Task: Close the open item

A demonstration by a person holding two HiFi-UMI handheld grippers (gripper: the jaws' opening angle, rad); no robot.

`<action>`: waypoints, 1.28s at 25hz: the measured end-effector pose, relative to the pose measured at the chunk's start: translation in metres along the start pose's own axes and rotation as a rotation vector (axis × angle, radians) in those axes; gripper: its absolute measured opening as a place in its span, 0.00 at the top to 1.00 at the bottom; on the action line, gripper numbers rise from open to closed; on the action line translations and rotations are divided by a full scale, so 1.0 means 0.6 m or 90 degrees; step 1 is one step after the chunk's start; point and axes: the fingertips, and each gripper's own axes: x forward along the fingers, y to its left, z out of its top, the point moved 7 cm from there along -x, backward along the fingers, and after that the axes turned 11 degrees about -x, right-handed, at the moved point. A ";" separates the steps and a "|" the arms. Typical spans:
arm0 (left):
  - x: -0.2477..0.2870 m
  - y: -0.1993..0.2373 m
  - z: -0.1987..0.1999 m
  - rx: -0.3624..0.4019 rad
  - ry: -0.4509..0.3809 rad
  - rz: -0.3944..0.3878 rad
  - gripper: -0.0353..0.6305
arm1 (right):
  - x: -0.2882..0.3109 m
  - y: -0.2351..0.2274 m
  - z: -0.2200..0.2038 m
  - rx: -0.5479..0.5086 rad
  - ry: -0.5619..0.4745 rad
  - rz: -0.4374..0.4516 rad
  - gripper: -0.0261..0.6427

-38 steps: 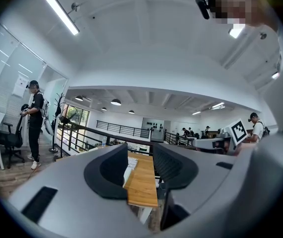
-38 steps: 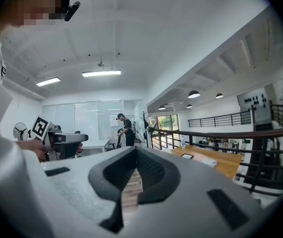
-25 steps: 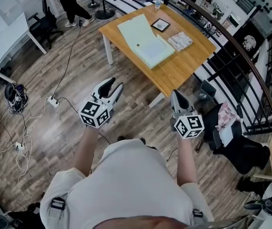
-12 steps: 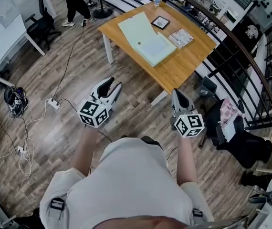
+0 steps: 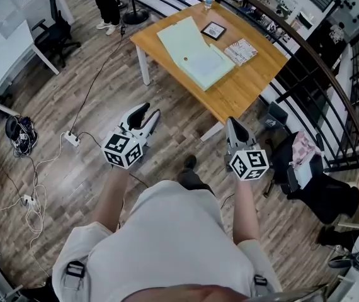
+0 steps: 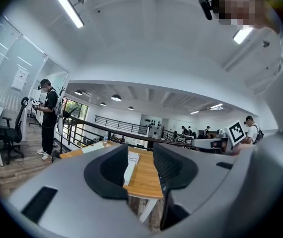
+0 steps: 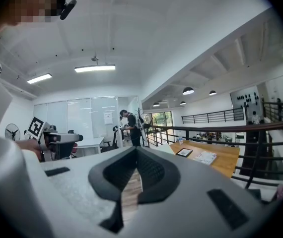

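An open pale-green folder [image 5: 195,50] lies flat on a wooden table [image 5: 242,87] some way ahead of me. Both grippers hang over the wood floor, well short of the table. My left gripper [image 5: 148,111] is open with nothing between its fingers. In the left gripper view, the left gripper [image 6: 140,157] frames the table [image 6: 144,180]. My right gripper [image 5: 232,122] is shut and holds nothing. In the right gripper view, the right gripper [image 7: 136,155] has its jaws meeting at the tips, with the table [image 7: 221,160] off to the right.
On the table also lie a black-framed item [image 5: 212,31], a patterned booklet [image 5: 240,51] and a water bottle [image 5: 208,2]. A curved black railing [image 5: 305,49] runs behind it. Cables and a power strip [image 5: 71,138] trail on the floor at left. A person [image 5: 107,2] stands far back.
I have stepped a little toward the table, and a shoe now shows below the grippers. Both grippers moved with me. Their jaws look the same.
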 end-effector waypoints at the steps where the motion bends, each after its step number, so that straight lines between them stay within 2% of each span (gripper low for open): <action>1: 0.004 0.006 0.001 -0.002 0.000 0.003 0.72 | 0.007 -0.002 -0.001 0.001 0.000 0.001 0.96; 8: 0.057 0.042 0.011 -0.008 0.000 0.016 0.72 | 0.072 -0.041 -0.009 0.006 0.009 0.012 0.96; 17: 0.188 0.091 0.022 -0.018 0.010 0.029 0.72 | 0.188 -0.135 -0.023 0.002 0.028 0.030 0.96; 32: 0.451 0.138 0.054 -0.024 0.011 0.063 0.72 | 0.376 -0.357 -0.032 -0.001 0.038 0.078 0.96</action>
